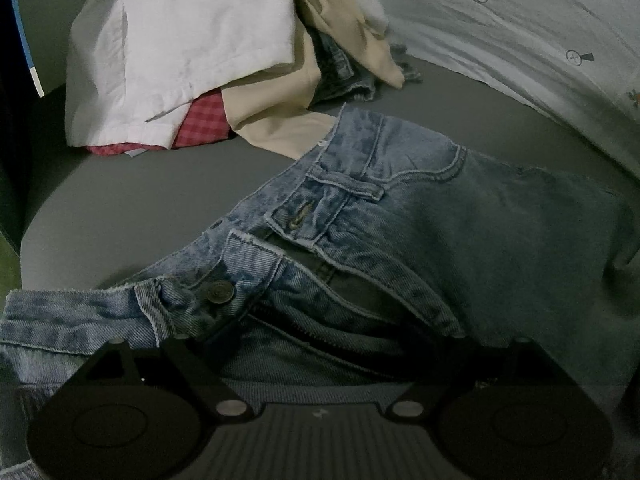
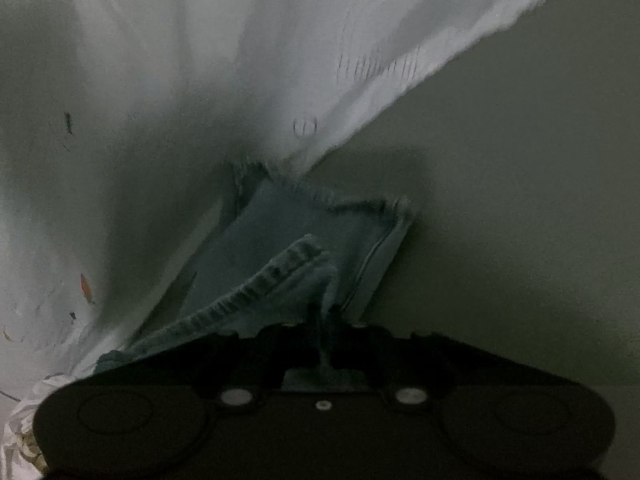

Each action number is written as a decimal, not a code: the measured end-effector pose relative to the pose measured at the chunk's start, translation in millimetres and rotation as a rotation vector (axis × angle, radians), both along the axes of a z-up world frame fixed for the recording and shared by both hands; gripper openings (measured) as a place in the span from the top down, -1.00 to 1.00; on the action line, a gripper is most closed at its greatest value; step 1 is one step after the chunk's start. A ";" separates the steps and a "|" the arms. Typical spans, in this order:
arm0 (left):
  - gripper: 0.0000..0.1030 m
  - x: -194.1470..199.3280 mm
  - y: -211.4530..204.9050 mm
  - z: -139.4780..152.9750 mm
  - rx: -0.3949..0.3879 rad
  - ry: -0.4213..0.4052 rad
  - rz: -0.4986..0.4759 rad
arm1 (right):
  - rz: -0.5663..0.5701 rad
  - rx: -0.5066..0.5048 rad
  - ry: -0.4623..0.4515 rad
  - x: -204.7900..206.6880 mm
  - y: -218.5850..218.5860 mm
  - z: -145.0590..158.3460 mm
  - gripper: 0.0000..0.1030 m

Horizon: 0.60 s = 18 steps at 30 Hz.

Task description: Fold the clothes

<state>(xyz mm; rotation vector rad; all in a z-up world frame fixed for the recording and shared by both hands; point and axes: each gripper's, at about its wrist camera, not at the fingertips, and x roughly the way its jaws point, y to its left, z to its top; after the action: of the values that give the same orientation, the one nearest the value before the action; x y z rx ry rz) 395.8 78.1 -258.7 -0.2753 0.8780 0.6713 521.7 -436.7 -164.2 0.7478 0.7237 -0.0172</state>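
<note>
A pair of light blue jeans [image 1: 420,208] lies on the grey bed surface [image 1: 132,200], waistband, button and open fly toward me. My left gripper [image 1: 320,344] is open, its jaws spread wide just over the fly area; nothing is held. In the right wrist view my right gripper [image 2: 326,320] is shut on the frayed hem of a jeans leg [image 2: 304,248], pinching a fold of denim between its closed jaws. The leg end lies against a white printed sheet [image 2: 200,80].
A pile of clothes sits at the back left: a white garment [image 1: 192,40], a red checked one [image 1: 200,124], a beige one [image 1: 288,112] and more denim [image 1: 340,68]. A white printed duvet [image 1: 520,28] runs along the right. Grey mattress [image 2: 520,200] lies right of the hem.
</note>
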 end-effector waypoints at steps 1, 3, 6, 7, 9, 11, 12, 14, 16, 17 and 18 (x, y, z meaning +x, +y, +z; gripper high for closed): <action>-0.71 0.6 0.8 0.6 -0.006 0.006 0.009 | -0.014 -0.022 -0.018 -9.4 -3.6 7.3 0.94; -0.69 1.1 3.9 3.4 -0.030 0.015 0.015 | -0.038 -0.070 -0.045 -26.6 -9.7 19.7 0.95; -0.65 -3.8 9.1 12.4 -0.086 0.008 0.033 | -0.070 -0.166 -0.080 -60.0 -19.6 39.7 0.95; -0.65 -7.3 9.5 16.0 -0.100 -0.004 0.038 | -0.079 -0.192 -0.088 -70.9 -23.5 45.0 0.95; -0.65 -17.3 8.1 25.0 -0.122 -0.041 0.027 | -0.106 -0.251 -0.104 -96.4 -33.6 56.3 0.95; -0.65 -26.6 3.0 32.6 -0.145 -0.074 -0.005 | -0.142 -0.318 -0.106 -122.8 -46.0 66.1 0.95; -0.65 -31.1 0.3 36.2 -0.157 -0.090 -0.022 | -0.161 -0.348 -0.106 -135.3 -52.0 69.2 0.96; -0.65 -36.9 -7.8 40.4 -0.161 -0.100 -0.063 | -0.203 -0.405 -0.099 -162.5 -66.2 74.6 0.96; -0.65 -41.3 -18.5 42.1 -0.156 -0.099 -0.109 | -0.251 -0.453 -0.084 -187.7 -80.6 76.8 0.96; -0.65 -43.3 -24.0 42.3 -0.151 -0.097 -0.132 | -0.282 -0.474 -0.069 -201.2 -89.6 76.1 0.96; -0.65 -45.2 -29.5 41.3 -0.146 -0.092 -0.151 | -0.309 -0.479 -0.056 -214.2 -97.9 75.6 0.96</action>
<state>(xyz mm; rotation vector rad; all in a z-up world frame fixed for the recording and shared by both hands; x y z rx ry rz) 350.6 48.6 -217.4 -0.3637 0.8519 0.4516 307.5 -534.6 -88.6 0.3916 0.5160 -0.4347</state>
